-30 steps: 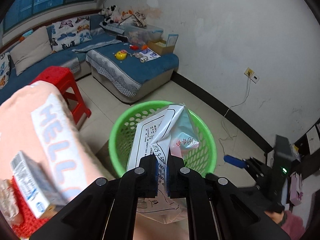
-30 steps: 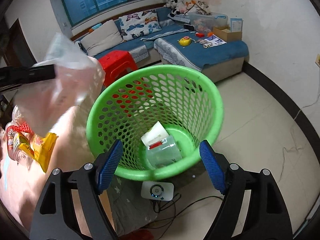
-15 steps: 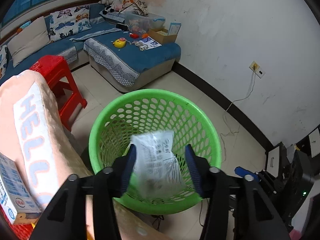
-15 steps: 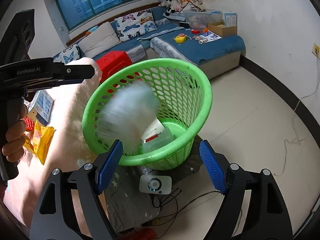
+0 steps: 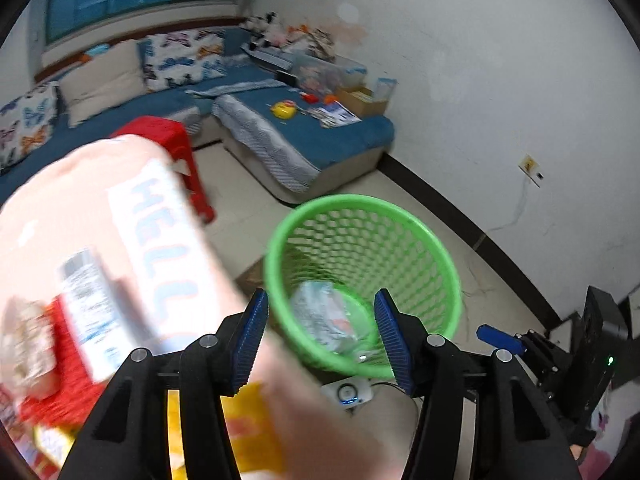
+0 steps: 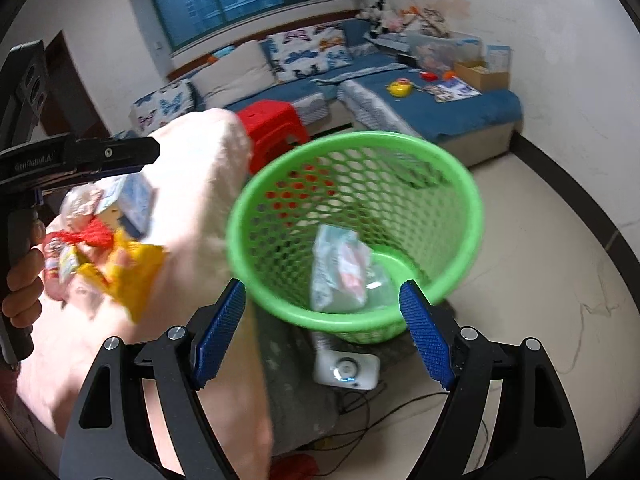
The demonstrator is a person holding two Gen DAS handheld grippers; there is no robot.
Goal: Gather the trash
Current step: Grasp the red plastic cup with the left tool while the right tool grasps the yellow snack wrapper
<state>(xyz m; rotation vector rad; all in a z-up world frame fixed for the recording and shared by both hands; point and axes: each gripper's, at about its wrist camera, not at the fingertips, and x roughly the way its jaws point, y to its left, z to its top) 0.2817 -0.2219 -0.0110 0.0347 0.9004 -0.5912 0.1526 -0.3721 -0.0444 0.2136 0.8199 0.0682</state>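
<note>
Two claws, both spread wide w/ nothing held: left claw and right claw, each w/ blue ribbed pads. One green mesh basket stands on the floor beside a surface draped in peach cloth. Inside the basket: one crumpled silvery-white wrapper w/ pink print, lying at the bottom; also seen blurred in the left view. On the cloth, approx. three more trash items: yellow packet, red mesh scrap, small blue-white box.
</note>
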